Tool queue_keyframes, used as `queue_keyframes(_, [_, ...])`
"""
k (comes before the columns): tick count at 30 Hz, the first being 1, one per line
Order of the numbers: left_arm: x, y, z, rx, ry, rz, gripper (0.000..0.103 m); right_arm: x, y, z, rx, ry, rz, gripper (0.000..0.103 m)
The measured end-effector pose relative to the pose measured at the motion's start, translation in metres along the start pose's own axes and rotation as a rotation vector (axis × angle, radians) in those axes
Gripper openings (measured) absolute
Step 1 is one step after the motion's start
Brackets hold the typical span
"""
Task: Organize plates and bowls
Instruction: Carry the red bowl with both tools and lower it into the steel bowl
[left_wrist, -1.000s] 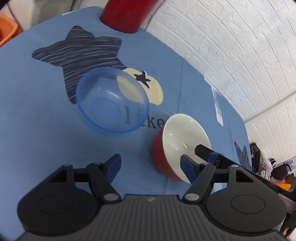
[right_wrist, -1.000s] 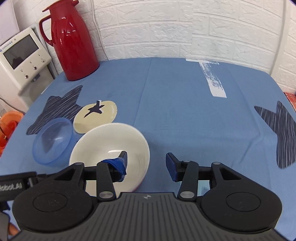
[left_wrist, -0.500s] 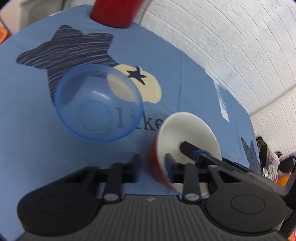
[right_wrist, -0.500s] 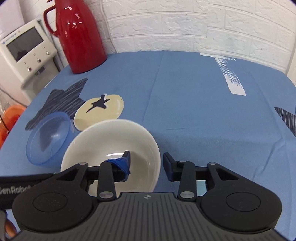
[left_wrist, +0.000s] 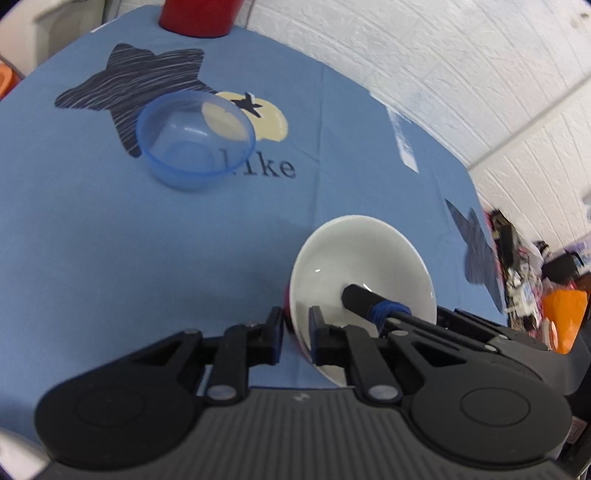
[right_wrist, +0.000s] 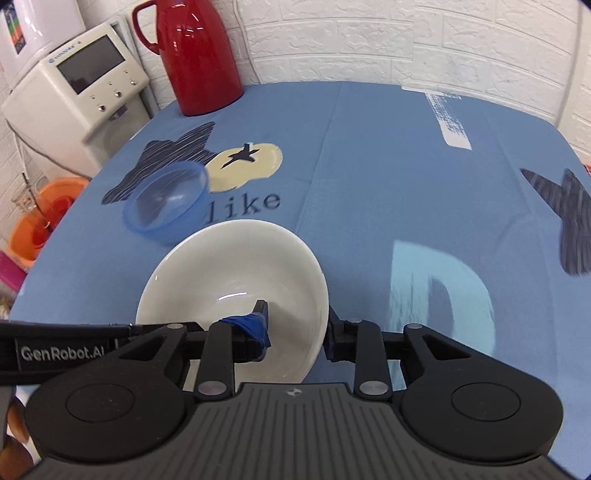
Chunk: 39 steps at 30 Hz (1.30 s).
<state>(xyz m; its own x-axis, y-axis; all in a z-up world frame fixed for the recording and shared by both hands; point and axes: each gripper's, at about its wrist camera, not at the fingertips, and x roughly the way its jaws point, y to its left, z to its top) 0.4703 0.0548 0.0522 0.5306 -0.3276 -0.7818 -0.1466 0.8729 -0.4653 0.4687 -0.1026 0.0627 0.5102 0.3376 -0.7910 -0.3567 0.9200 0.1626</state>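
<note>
The left gripper (left_wrist: 295, 334), open a second ago, now clamps the near rim of the white bowl (left_wrist: 360, 254). The right gripper (right_wrist: 297, 328) has narrowed across the opposite rim. The blue bowl (left_wrist: 195, 140) now lies farther ahead of the left gripper.

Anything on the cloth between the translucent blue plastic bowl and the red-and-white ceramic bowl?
No object. Between the translucent blue plastic bowl and the red-and-white ceramic bowl, the left wrist view shows only bare blue tablecloth with its printed "like" lettering.
</note>
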Motion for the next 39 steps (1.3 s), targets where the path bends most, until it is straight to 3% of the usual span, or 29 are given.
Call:
queue_keyframes(8, [-0.076,-0.026,-0.09,0.113,0.016,-0.035,0.007,-0.097,0.03,-0.076,-0.021,-0.043,-0.032,0.015])
queue_keyframes(16, [-0.082,-0.019,-0.17,0.172,0.096,-0.021,0.007,-0.115,0.036,-0.153,0.013,0.0,-0.054,0.017])
queue_keyframes(21, [-0.067,-0.012,-0.189,0.179,0.135,0.001,0.006,-0.101,0.035,-0.175,0.021,0.03,-0.065,0.017])
queue_keyframes(25, [-0.065,-0.011,-0.188,0.2,0.114,0.011,0.007,-0.095,0.034,-0.181,0.017,0.034,-0.064,0.018])
queue_keyframes(30, [-0.066,-0.01,-0.185,0.211,0.135,-0.022,0.01,-0.099,0.033,-0.182,0.026,0.017,-0.069,0.018])
queue_keyframes(35, [-0.082,-0.015,-0.181,0.251,0.098,-0.051,0.043,-0.111,0.025,-0.179,0.067,-0.021,-0.049,0.018])
queue_keyframes(37, [-0.089,-0.017,-0.177,0.26,0.084,-0.053,0.053,-0.117,0.022,-0.176,0.092,-0.042,-0.04,0.018])
queue_keyframes(39, [-0.099,-0.016,-0.174,0.258,0.071,-0.08,0.053,-0.123,0.023,-0.174,0.085,-0.069,-0.051,0.019])
